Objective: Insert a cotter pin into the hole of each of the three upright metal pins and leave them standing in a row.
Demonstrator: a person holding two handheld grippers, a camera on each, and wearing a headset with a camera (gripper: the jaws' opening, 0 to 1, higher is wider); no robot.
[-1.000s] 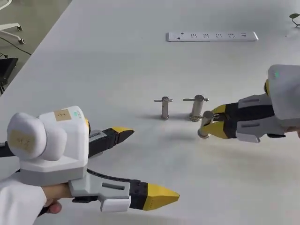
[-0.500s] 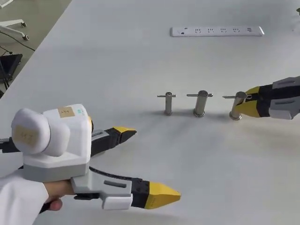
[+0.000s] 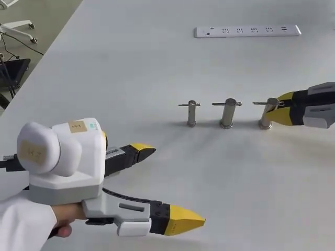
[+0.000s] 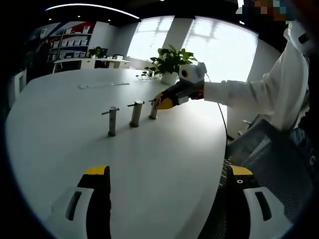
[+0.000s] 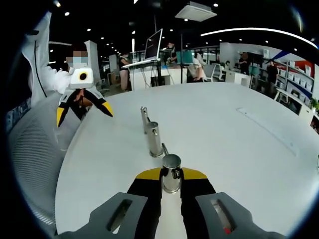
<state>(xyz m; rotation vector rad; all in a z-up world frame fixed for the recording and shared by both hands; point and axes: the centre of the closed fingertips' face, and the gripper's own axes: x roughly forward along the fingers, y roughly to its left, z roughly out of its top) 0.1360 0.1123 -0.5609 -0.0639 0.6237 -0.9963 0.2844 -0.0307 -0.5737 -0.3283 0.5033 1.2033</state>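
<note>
Three upright metal pins stand in a row on the white table: the left pin (image 3: 191, 114), the middle pin (image 3: 227, 113) and the right pin (image 3: 268, 114). Each has a thin cotter pin crosswise through its top. My right gripper (image 3: 276, 112) reaches in from the right, shut on the right pin (image 5: 171, 174), which rests on the table. The other two pins (image 5: 154, 139) line up beyond it. My left gripper (image 3: 175, 186) hovers wide open at the lower left, holding nothing and well short of the row (image 4: 135, 113). The right gripper (image 4: 162, 102) appears beside the far pin.
A white power strip (image 3: 247, 31) lies at the far side of the table. The table's left edge (image 3: 52, 44) drops to floor with a chair base. A potted plant (image 4: 168, 62) stands past the table's far end.
My right gripper carried the third pin from in front of the middle pin out to the right and set it in line with the other two. The left gripper stayed put.
</note>
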